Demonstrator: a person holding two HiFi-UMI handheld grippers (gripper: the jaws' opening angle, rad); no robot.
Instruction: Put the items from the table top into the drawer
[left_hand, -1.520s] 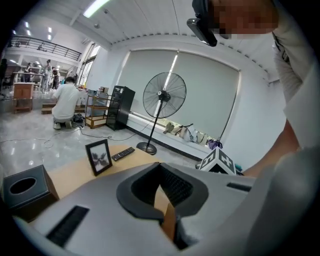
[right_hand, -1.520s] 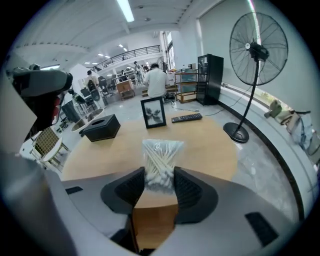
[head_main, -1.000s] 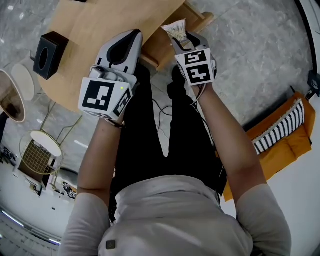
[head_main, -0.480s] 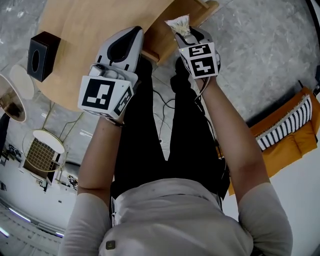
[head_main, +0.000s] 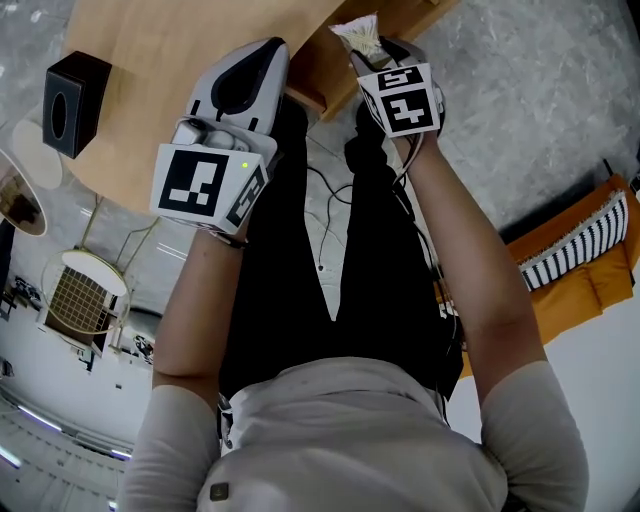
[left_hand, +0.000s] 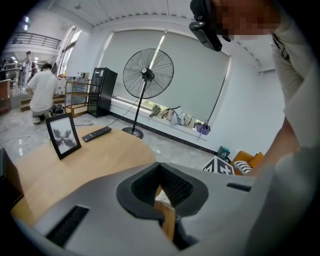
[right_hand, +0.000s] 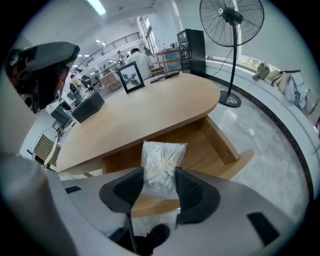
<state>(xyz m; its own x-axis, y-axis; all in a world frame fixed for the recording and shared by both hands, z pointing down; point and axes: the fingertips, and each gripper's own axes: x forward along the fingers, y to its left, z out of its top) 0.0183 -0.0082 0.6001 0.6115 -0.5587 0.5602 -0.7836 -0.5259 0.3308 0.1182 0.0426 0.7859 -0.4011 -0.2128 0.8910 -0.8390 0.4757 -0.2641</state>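
Observation:
A clear bag of small white sticks (right_hand: 161, 165) sits between the pads of my right gripper (right_hand: 160, 176), which touch it on both sides while the jaws are opening. The bag hangs over the open wooden drawer (right_hand: 222, 146) under the table top (right_hand: 150, 110). In the head view the right gripper (head_main: 378, 55) and the bag (head_main: 360, 36) sit over the drawer (head_main: 322, 82) at the top middle. My left gripper (head_main: 266, 58) hovers at the table's near edge (head_main: 180, 60), jaws together and nothing between them. Its tips (left_hand: 160, 167) meet in the left gripper view.
On the table are a black box (head_main: 66, 102), a framed picture (left_hand: 62, 135) and a remote (left_hand: 96, 133). A standing fan (left_hand: 147, 75) is beyond the table, a round wire side table (head_main: 85, 300) at the left, and an orange seat with a striped cushion (head_main: 570, 258) at the right.
Both grippers have sunk and moved toward the table edge and drawer. The bag stays between the right jaws, which have spread a little.

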